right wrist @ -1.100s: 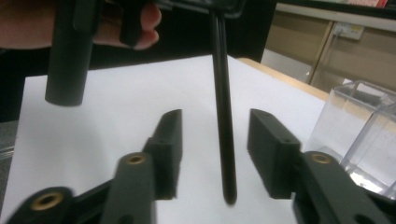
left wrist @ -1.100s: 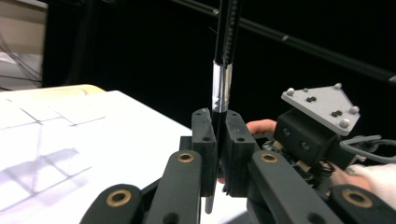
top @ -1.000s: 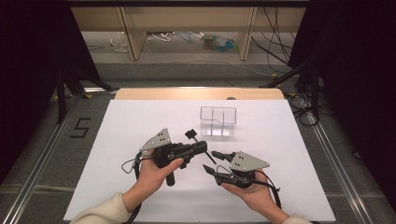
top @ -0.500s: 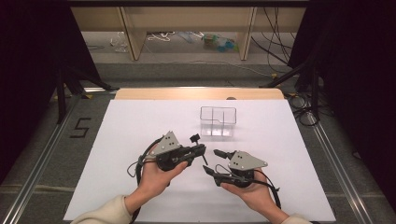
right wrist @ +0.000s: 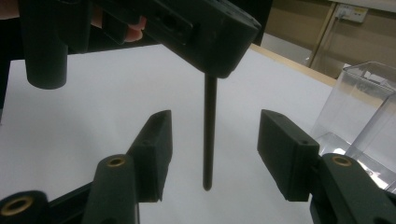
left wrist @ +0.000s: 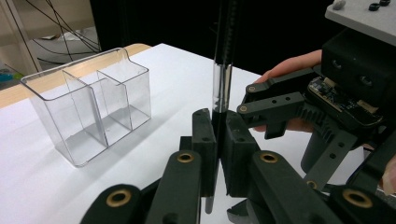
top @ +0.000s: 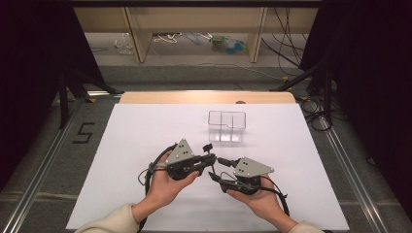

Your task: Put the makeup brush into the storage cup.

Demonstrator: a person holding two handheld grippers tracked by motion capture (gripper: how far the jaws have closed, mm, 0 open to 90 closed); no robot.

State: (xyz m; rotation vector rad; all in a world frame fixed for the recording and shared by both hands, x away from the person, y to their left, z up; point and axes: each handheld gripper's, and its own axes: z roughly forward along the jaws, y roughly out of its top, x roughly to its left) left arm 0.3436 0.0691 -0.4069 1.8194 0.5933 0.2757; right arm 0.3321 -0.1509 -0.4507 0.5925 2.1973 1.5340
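A person sits at a desk (top: 145, 136) covered with a white sheet, holding a hand-held gripper in each hand. The landmark is a clear plastic container (top: 227, 126) with inner dividers, standing upright on the sheet.

The left hand-held gripper (top: 210, 156) sits just in front of the container, on the person's side, a little to the left. Its jaws are closed tight on a slim black pen (left wrist: 220, 88), which stands upright between the pads. In the left gripper view the pen rises above the jaws, with a clear section in its barrel, and the container (left wrist: 88, 102) stands near it to the left.

The right hand-held gripper (top: 217, 169) is also in front of the container, just beside the left one, its tips pointing toward the pen. In the right gripper view its jaws stand partly open on either side of the pen's lower end (right wrist: 209, 135), with a gap on each side and no contact. They have just been closing. The pen tip hangs above the white sheet.
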